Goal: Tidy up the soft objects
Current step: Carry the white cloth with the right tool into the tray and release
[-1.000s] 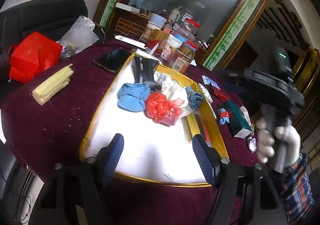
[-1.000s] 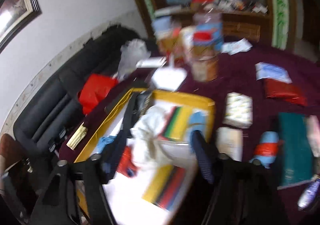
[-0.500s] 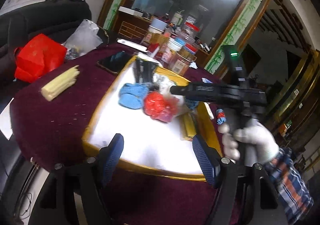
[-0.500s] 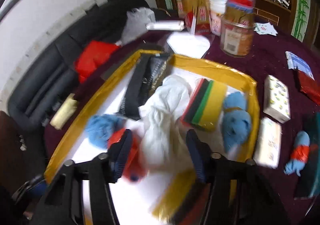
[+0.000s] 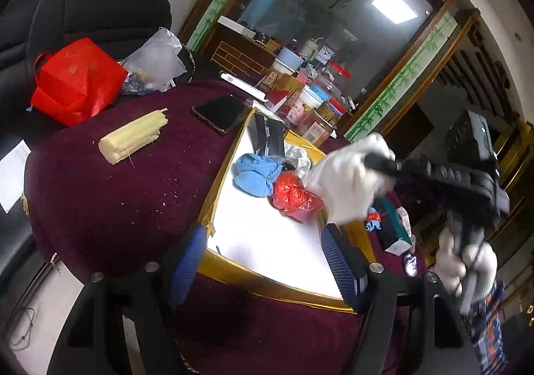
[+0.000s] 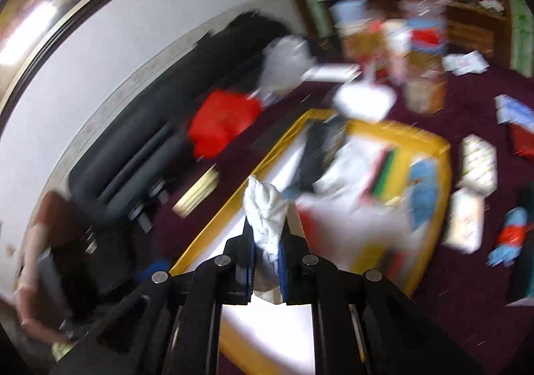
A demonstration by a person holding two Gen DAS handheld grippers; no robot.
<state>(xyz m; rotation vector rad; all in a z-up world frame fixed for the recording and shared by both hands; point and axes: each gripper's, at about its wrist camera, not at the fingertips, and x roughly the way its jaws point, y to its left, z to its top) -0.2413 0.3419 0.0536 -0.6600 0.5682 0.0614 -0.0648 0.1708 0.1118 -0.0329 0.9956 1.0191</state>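
A white cloth (image 5: 347, 181) hangs lifted above the yellow-rimmed white tray (image 5: 267, 278); my right gripper (image 5: 375, 161) is shut on it. In the right wrist view the cloth (image 6: 267, 221) is pinched between the jaws of the right gripper (image 6: 267, 235). A blue knit item (image 5: 255, 173) and a red crumpled bag (image 5: 295, 196) lie on the tray. My left gripper (image 5: 263, 261) is open and empty over the tray's near edge. The right wrist view is blurred.
A maroon cloth covers the table (image 5: 116, 195). A pale yellow block (image 5: 133, 136), a phone (image 5: 218, 113) and a red bag (image 5: 76, 78) lie left of the tray. Jars and boxes (image 5: 310, 104) crowd the back. Small packets (image 6: 467, 201) lie right of the tray.
My right gripper moved over the tray, closed on the white cloth and lifted it. My left gripper pulled back and left a little.
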